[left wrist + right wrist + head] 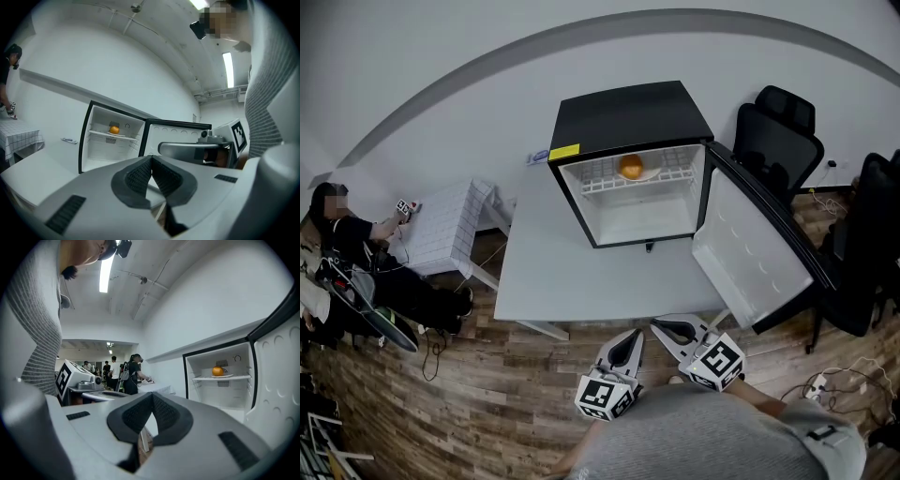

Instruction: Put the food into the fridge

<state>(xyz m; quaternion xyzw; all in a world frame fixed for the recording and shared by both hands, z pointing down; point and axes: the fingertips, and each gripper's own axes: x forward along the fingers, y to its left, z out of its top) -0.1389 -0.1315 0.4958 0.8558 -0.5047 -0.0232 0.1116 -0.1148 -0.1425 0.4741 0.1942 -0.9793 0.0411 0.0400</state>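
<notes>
White table (pixel 553 272) ahead, black fridge (pixel 623 117) at its far side, door (pixel 750 248) swung open to the right. Near us, left gripper (pixel 628 339) and right gripper (pixel 670 330) hover, both clamped closed on nothing. The orange (pixel 630 166) sits on the fridge's upper shelf.

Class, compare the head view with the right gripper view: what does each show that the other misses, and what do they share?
Only the head view: the black office chairs and the black top of the fridge. Only the right gripper view: the ceiling light and a group of people standing in the background. Both: the fridge standing open, with an orange on a plate inside.
</notes>
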